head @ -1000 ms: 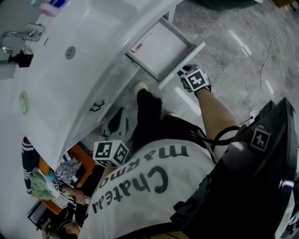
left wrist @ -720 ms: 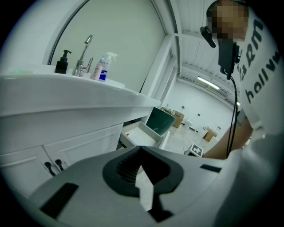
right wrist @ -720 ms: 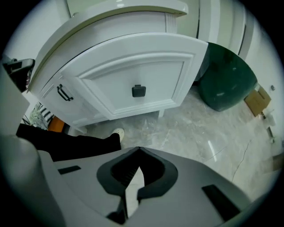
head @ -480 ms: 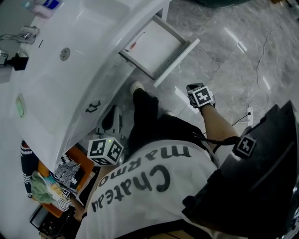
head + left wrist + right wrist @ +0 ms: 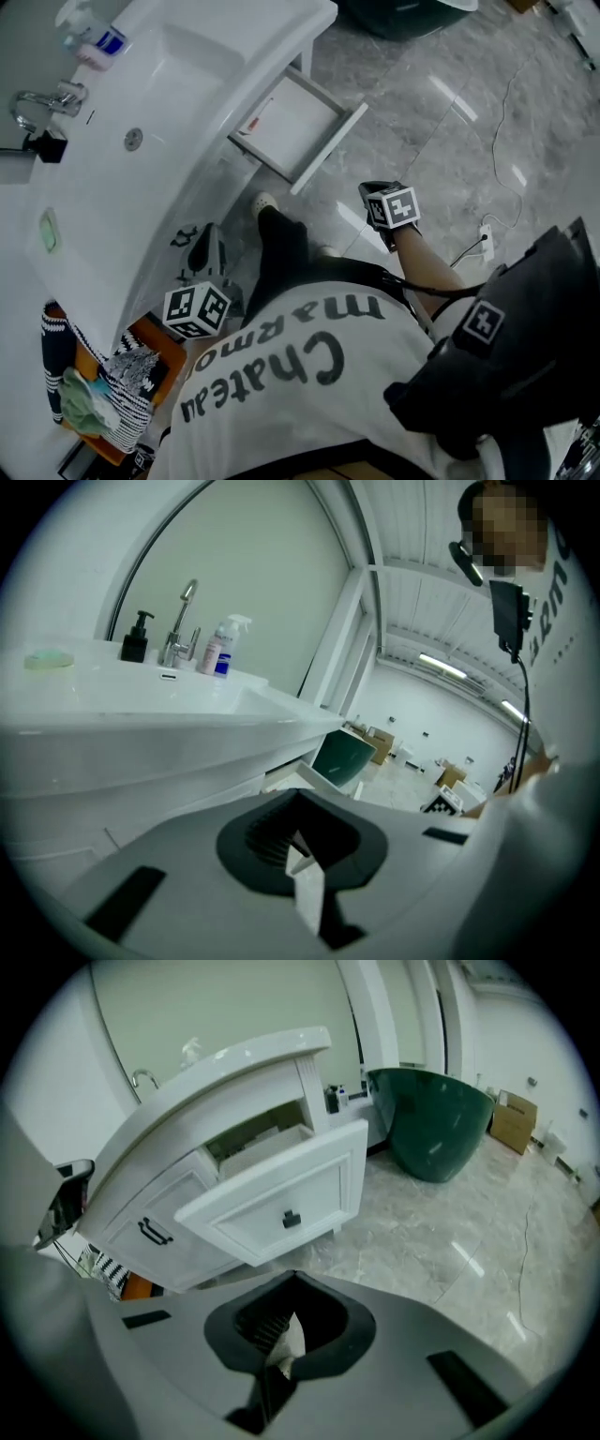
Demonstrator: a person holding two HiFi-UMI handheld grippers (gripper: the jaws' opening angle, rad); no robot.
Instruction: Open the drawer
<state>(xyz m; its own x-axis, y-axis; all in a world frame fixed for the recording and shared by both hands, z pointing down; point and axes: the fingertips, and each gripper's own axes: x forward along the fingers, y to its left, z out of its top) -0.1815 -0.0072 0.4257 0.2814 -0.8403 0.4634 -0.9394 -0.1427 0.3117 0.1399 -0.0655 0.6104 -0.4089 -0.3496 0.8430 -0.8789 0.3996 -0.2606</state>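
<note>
The white drawer stands pulled out from the white vanity, its inside bare but for a small label. In the right gripper view its front panel with a small black knob lies ahead, well clear of the jaws. My right gripper hangs over the marble floor, apart from the drawer, shut with nothing in it. My left gripper is low beside the vanity's front, shut and holding nothing.
A closed cabinet front with a black handle sits left of the drawer. A dark green tub stands on the floor beyond the vanity. The person's leg and shoe are below the drawer. An orange basket of clothes sits lower left.
The right gripper has come away from the drawer's front edge and drawn back toward the person, now shut. The drawer stays pulled out. The left gripper has risen a little.
</note>
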